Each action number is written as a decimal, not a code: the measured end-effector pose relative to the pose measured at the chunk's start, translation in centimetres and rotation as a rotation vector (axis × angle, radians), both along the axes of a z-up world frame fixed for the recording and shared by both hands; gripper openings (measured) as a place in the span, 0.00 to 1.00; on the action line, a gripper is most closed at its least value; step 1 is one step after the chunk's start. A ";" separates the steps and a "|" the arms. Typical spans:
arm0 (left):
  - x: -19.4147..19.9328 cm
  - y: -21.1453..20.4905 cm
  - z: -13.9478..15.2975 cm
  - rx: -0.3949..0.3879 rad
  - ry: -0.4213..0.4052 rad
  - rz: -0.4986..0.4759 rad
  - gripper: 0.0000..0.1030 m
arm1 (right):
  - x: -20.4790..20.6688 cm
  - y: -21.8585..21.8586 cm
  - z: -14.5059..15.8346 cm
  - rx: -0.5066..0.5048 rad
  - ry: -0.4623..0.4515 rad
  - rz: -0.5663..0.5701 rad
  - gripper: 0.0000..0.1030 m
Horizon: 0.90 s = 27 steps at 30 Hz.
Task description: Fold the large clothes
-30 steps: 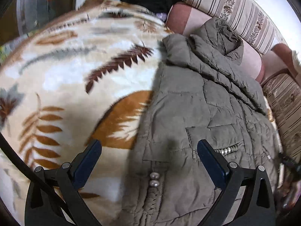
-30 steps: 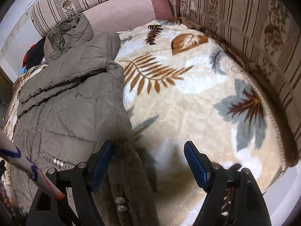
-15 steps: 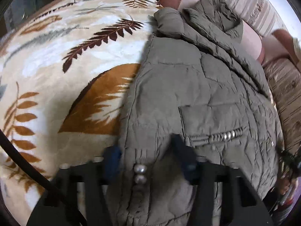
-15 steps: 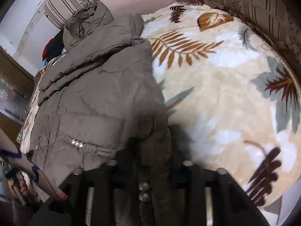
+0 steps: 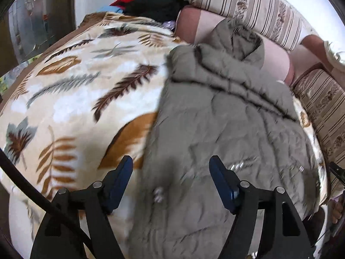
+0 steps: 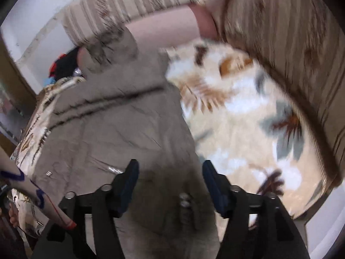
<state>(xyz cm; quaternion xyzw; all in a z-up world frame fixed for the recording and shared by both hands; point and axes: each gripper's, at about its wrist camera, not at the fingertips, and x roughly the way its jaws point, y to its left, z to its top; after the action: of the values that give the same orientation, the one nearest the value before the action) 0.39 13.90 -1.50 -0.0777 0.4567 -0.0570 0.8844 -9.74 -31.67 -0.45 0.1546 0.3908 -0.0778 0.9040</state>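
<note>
Both the left gripper and right gripper have just been reopened and lifted off the olive quilted coat, nothing is held, and its hem is judged released, unfolded.

No readable text, labels, brands or numbers in my two views. Blue squiggle on sleeve at my left: no legible letters.

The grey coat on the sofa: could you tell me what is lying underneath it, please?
The coat lies on a cream blanket with a leaf print, which shows on both sides of it. Whatever is directly beneath the coat's middle is covered and cannot be seen.
</note>
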 end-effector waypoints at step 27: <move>13.2 -1.9 -6.6 -0.135 -0.003 -0.056 0.78 | 44.2 14.5 8.8 -0.073 0.044 0.110 0.81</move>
<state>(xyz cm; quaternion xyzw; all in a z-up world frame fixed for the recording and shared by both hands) 13.56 11.97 -8.13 -0.1242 0.4526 -0.1127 0.8758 34.43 -17.19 8.40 0.0982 0.4152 -0.0456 0.9033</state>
